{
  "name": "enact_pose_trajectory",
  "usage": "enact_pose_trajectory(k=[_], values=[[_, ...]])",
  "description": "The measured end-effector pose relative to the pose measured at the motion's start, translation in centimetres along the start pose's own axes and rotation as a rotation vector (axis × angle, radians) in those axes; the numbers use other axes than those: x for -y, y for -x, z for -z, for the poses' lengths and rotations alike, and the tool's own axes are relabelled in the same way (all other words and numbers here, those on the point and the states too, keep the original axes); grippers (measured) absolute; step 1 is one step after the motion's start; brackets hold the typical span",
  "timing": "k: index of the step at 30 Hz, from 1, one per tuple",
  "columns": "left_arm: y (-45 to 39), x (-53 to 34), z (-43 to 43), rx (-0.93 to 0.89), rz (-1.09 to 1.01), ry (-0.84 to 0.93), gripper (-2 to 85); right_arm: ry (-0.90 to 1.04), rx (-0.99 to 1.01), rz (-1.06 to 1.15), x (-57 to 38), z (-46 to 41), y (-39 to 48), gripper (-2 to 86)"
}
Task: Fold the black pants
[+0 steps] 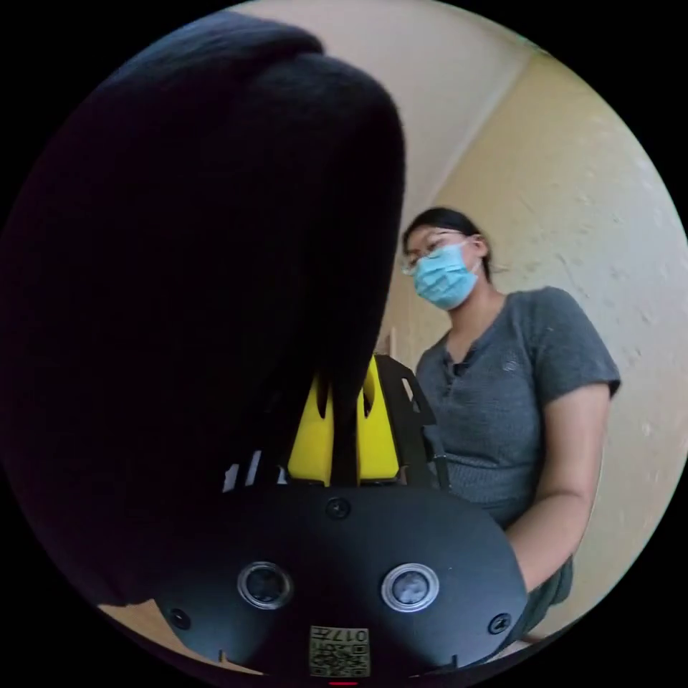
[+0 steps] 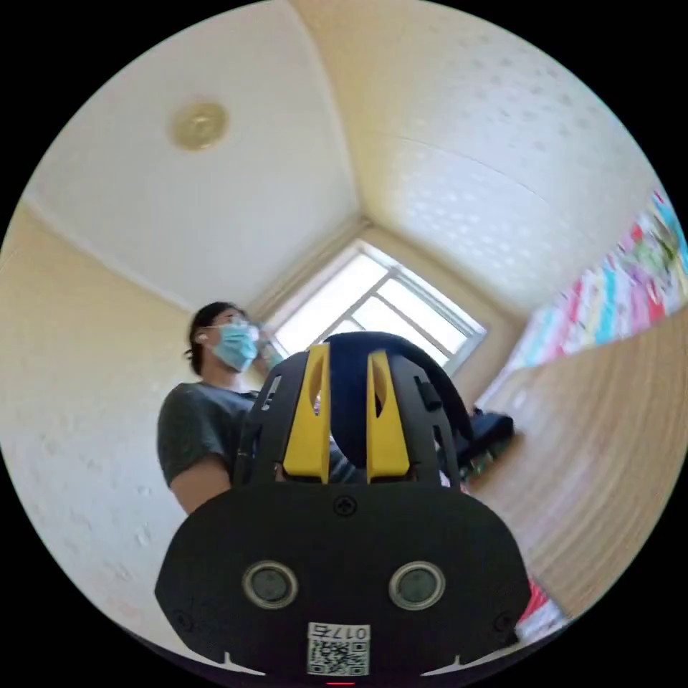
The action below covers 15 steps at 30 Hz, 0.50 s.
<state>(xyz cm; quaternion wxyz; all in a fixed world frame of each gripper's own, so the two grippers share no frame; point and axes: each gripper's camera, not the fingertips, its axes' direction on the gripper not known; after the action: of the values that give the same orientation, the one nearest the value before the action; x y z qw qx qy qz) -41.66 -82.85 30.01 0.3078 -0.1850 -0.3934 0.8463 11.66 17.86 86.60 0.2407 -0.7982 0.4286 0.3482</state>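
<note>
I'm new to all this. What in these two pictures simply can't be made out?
- Left gripper view: the black pants cover the left gripper's tips and hide their own shape.
- Right gripper view: dark cloth between the right gripper's jaws hides how much hangs beyond.
- Both: the gripper body hides the person's hands and the work surface.

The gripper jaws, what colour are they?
Yellow. The right gripper shows them best in the right gripper view, shut on the black pants.
</note>
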Motion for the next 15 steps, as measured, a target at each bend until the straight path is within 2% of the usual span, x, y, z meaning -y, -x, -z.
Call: enact_pose_trajectory(k=[1,3,6,8,10,11,13,15], values=[[-1.8,0.5,-0.5,-0.089,-0.113,-0.037,4.0,0.087,-0.215,-0.217,-1.8,0.1,-3.5,4.5],[-3.9,0.6,-1.5,-0.246,-0.264,-0.102,4.0,0.169,-0.425,-0.374,-4.2,-0.1,-7.5,3.3],[-6.3,0.1,-5.2,-0.627,-0.463,-0.178,4.4,0.047,-0.162,-0.276,-6.1,0.4,-10.3,2.7],[-7.6,-0.7,-8.6,-0.813,-0.52,-0.196,4.5,0.03,-0.114,-0.229,-6.5,-0.3,-11.8,3.6],[-8.8,-2.2,-13.8,-0.99,-0.49,-0.212,4.6,0.123,-0.154,-0.231,-6.1,-2.7,-14.3,9.2],[-9.0,-2.7,-15.1,-1.023,-0.472,-0.215,4.7,0.143,-0.15,-0.226,-6.0,-3.4,-14.9,10.9],[-9.5,-5.3,-20.0,-1.142,-0.383,-0.244,4.8,0.209,-0.025,-0.172,-5.2,-6.9,-17.3,16.4],[-9.6,-7.4,-23.6,-1.215,-0.297,-0.246,4.9,0.245,0.135,-0.124,-4.7,-9.8,-19.0,18.0]])
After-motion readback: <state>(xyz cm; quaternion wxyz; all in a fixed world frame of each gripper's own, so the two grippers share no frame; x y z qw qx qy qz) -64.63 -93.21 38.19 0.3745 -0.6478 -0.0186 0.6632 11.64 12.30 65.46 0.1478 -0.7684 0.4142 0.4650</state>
